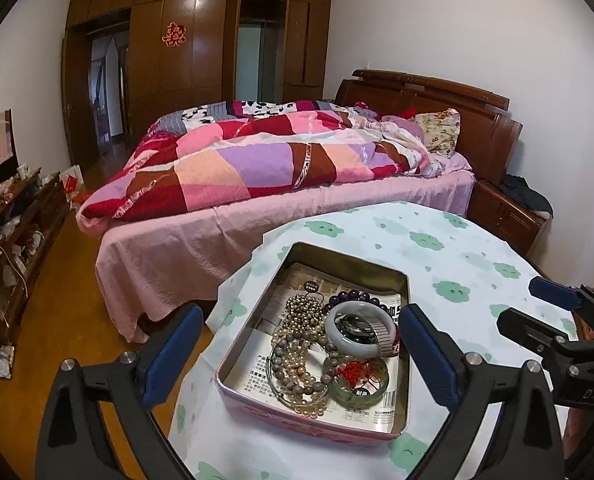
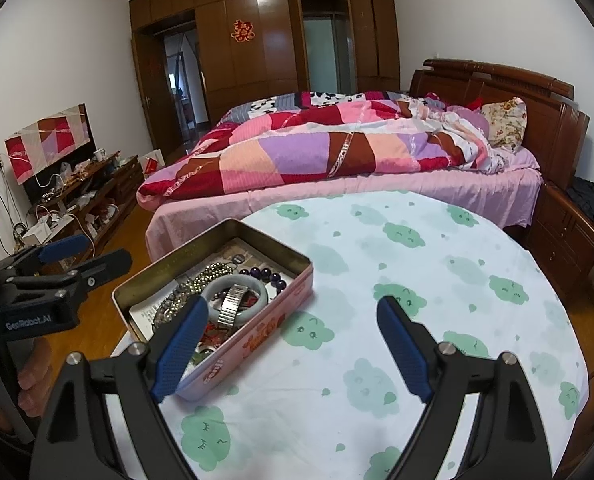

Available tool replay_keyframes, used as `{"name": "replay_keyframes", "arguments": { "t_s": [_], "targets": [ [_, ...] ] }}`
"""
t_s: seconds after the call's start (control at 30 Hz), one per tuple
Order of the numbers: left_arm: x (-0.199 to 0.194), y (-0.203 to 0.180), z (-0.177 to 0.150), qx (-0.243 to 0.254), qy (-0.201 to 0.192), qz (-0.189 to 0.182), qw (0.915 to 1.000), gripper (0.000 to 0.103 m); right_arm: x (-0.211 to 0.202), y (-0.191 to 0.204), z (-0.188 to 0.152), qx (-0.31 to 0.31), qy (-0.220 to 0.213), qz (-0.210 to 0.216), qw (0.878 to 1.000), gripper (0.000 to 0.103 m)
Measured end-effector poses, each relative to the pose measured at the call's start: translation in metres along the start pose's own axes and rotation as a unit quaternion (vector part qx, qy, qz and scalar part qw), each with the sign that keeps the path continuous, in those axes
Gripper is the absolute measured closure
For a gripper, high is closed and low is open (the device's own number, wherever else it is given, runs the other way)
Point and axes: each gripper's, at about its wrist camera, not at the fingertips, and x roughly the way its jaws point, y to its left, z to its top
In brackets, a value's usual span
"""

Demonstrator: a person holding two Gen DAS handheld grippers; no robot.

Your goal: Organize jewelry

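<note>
Tin (image 1: 257, 396) at the table's (image 2: 437, 280) left edge — holds bead strings (image 1: 297, 364), bangles (image 1: 361, 332), a watch (image 2: 231, 304), heaped together. Left tongs (image 1: 301, 356) and right tongs (image 2: 293, 344): wide open, empty. Stage unsettled — gathered or awaiting sorting.

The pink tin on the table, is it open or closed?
Open. The pink tin has no lid on it, and bracelets and the pale jade bangle lie exposed inside on printed paper.

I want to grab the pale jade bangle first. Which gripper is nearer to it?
Left. The left gripper straddles the tin, around the bangle. The right gripper hovers beside the tin.
</note>
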Motion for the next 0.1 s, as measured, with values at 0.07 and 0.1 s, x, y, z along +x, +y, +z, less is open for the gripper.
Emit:
{"name": "replay_keyframes", "arguments": {
  "t_s": [0.07,0.1],
  "targets": [
    [-0.0003,-0.0010,0.0004,0.004,-0.002,0.000,1.0000,0.005,0.0015,-0.0015,-0.0048,0.000,0.002,0.000,1.000,0.014],
    [-0.0006,-0.0015,0.0008,0.005,-0.002,-0.001,1.0000,0.005,0.0018,-0.0021,-0.0061,0.000,0.003,-0.001,1.000,0.014]
  ]
}}
